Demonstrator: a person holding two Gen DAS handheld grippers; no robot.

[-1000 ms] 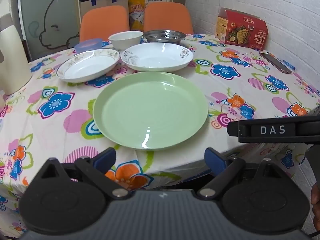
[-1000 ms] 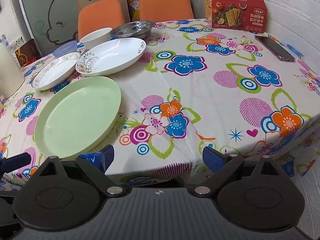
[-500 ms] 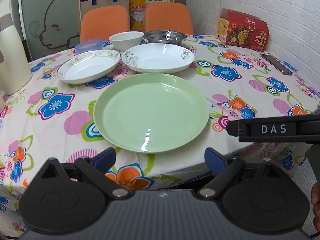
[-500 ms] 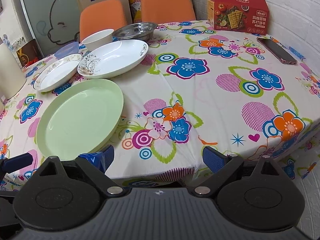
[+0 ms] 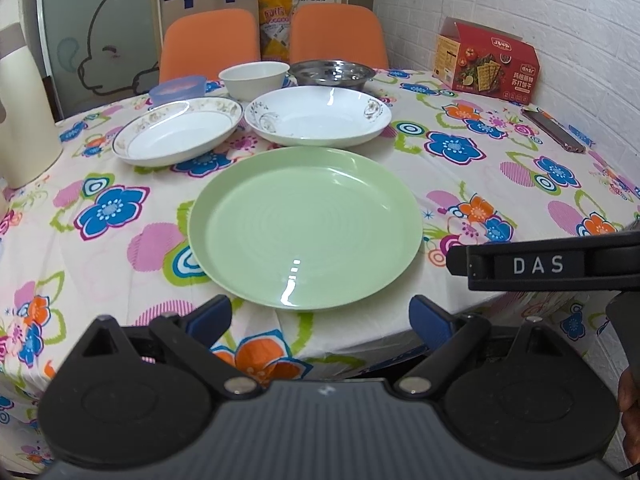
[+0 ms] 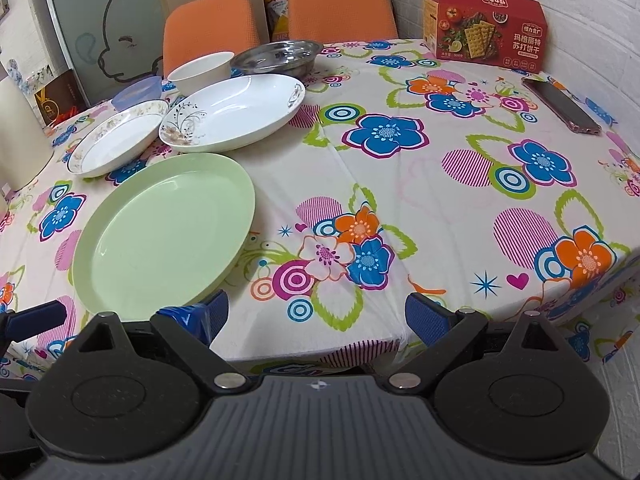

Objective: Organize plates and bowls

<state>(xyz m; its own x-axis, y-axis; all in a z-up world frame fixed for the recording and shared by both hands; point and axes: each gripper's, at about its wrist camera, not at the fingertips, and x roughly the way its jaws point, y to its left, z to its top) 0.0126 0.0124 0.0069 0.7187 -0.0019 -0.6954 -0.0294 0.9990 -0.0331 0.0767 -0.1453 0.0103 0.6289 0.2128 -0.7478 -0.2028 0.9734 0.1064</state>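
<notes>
green plate [image 5: 306, 226] | just ahead of left tool [image 5: 320, 318] | tool spread, empty

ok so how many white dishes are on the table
3: a gold-rimmed plate at left, a floral plate beside it behind the green plate, and a small white bowl farther back. None seems hidden.

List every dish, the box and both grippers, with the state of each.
green plate: empty, flat, alone
gold-rimmed plate: empty, unstacked
floral white plate: empty, unstacked
white bowl: upright
steel dish: upright
cracker box: flap open
left gripper: open, empty
right gripper: open, empty
</notes>
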